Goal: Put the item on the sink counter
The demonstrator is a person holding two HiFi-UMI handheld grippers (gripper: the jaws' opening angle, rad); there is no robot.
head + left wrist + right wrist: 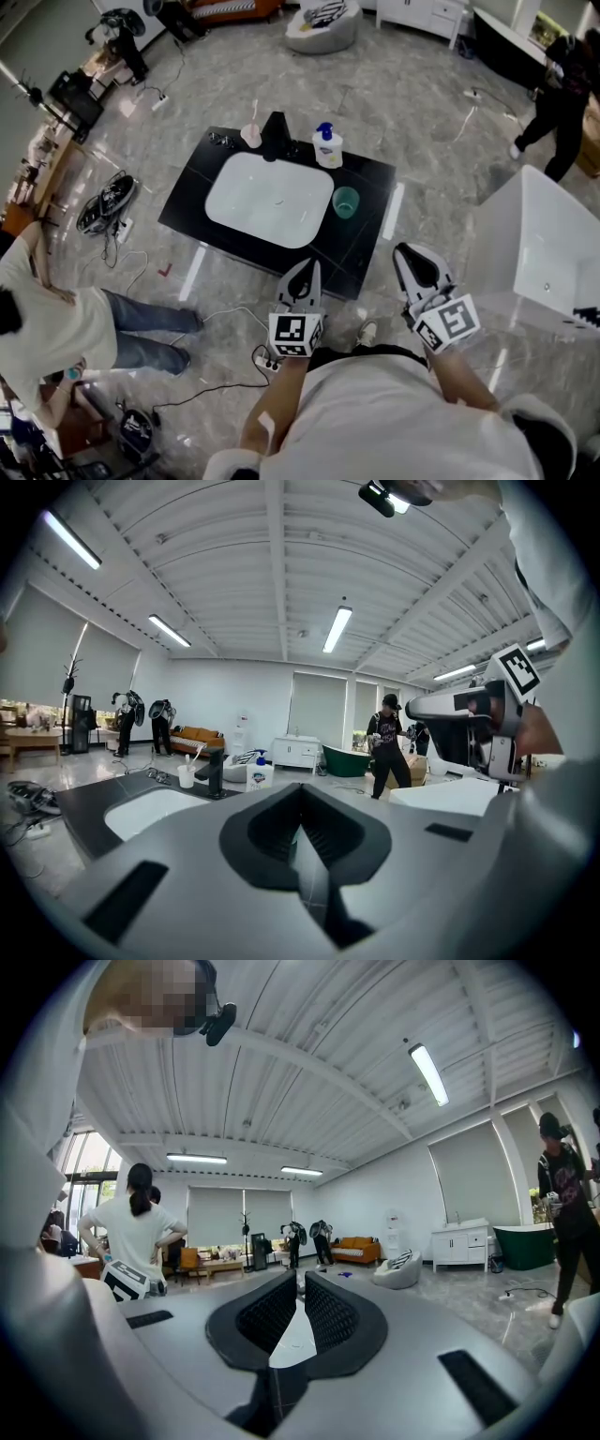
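The black sink counter (367, 246) with a white basin (269, 199) stands on the floor ahead of me. On it are a black faucet (275, 137), a pink cup (251, 136), a white soap bottle (327, 145) and a green cup (346, 202). My left gripper (308, 266) hovers short of the counter's near edge, jaws closed together with nothing between them. My right gripper (406, 251) is held beside it, off the counter's near right corner, jaws also together and empty. The left gripper view looks over its closed gripper (300, 787) at the counter (89, 799); the right gripper view shows its closed gripper (300, 1279).
A white bathtub (544, 253) stands at the right. One person (56, 319) crouches at the left, another (562, 84) walks at the top right. Cables and shoes (108, 202) lie left of the counter, a power strip (265, 360) by my feet, a beanbag (323, 26) beyond.
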